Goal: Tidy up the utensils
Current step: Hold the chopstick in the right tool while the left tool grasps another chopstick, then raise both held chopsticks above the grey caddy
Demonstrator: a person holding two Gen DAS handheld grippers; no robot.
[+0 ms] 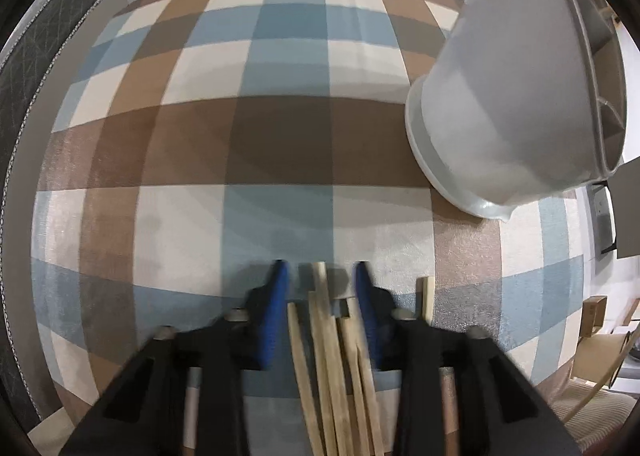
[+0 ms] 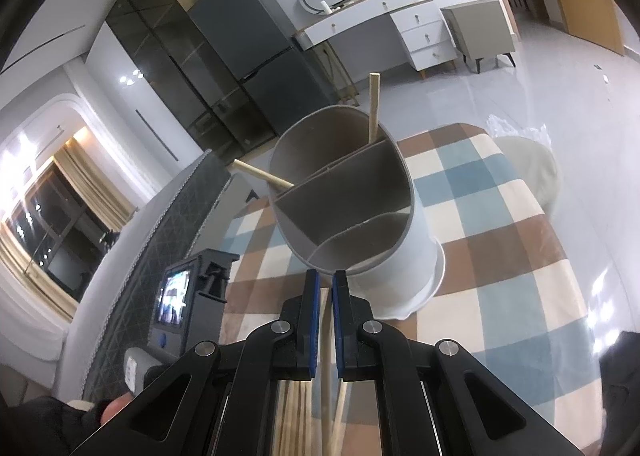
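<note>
Several wooden chopsticks (image 1: 332, 352) lie in a bundle on the checked cloth. My left gripper (image 1: 320, 280) is open, its blue pads on either side of the bundle. A grey divided utensil holder (image 2: 348, 192) stands on a white dish (image 2: 424, 284); two wooden sticks (image 2: 374, 104) lean in its far compartment. It also shows at the upper right of the left wrist view (image 1: 520, 96). My right gripper (image 2: 325, 288) is just in front of the holder's rim, its jaws nearly shut around a thin wooden chopstick (image 2: 326, 368) that runs back toward the camera.
A checked blue, brown and cream cloth (image 1: 280, 136) covers the table. The left hand-held gripper's body with a small screen (image 2: 176, 296) shows at left in the right wrist view. A dark quilted headboard (image 2: 160, 240), cabinets and a white dresser stand beyond.
</note>
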